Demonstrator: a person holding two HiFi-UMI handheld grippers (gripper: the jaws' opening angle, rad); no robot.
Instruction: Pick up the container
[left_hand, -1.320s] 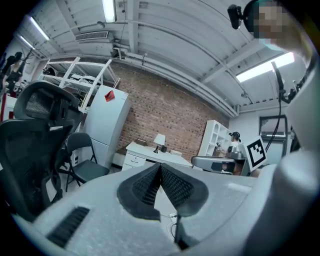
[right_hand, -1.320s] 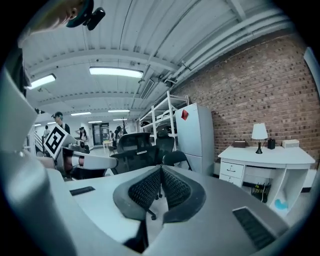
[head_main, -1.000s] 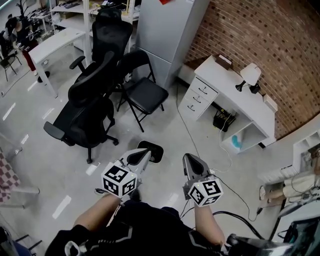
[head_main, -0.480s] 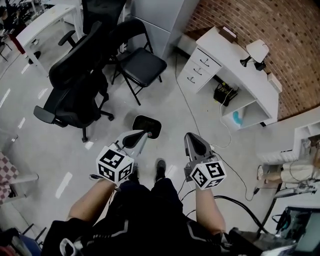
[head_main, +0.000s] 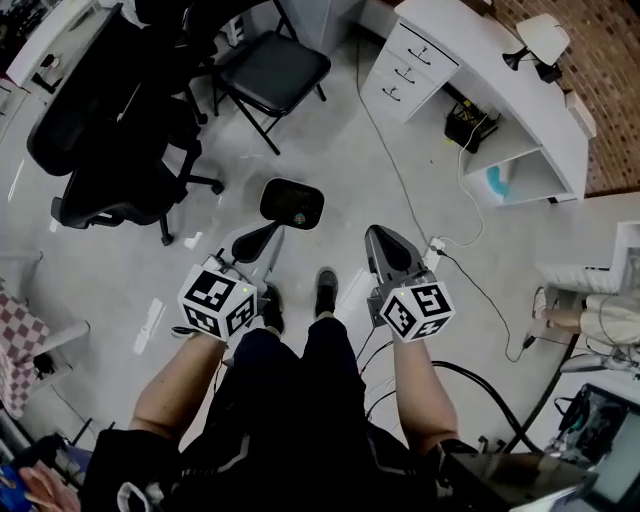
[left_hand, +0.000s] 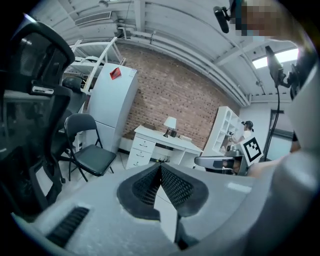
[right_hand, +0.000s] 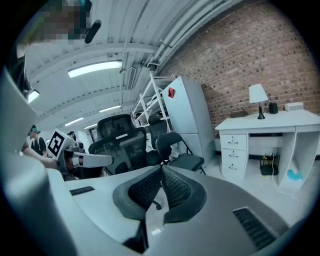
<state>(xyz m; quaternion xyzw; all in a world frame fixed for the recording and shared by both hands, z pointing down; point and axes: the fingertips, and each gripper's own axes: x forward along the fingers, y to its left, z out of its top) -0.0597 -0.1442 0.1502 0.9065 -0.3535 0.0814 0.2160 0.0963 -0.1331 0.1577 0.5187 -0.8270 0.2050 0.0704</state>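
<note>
No container shows clearly in any view. A black, rounded, bin-like thing (head_main: 292, 201) stands on the floor ahead of the person's feet; what it is I cannot tell. My left gripper (head_main: 252, 240) is held at waist height over the floor, its jaws shut with nothing between them (left_hand: 161, 167). My right gripper (head_main: 383, 243) hovers beside it, also shut and empty (right_hand: 162, 169). Each gripper appears in the other's view: the right gripper (left_hand: 220, 161) and the left gripper (right_hand: 82, 160). Both point forward over the grey floor.
Black office chairs (head_main: 110, 150) and a folding chair (head_main: 272, 72) stand ahead left. A white desk with drawers (head_main: 480, 70) and a lamp (head_main: 545, 35) lines the brick wall at right. Cables (head_main: 450, 270) trail across the floor by the person's shoes (head_main: 325, 292).
The head view has tipped further down, so chairs and desk slid up the frame and the person's legs and shoes came into view. Both grippers stay shut at about the same place.
</note>
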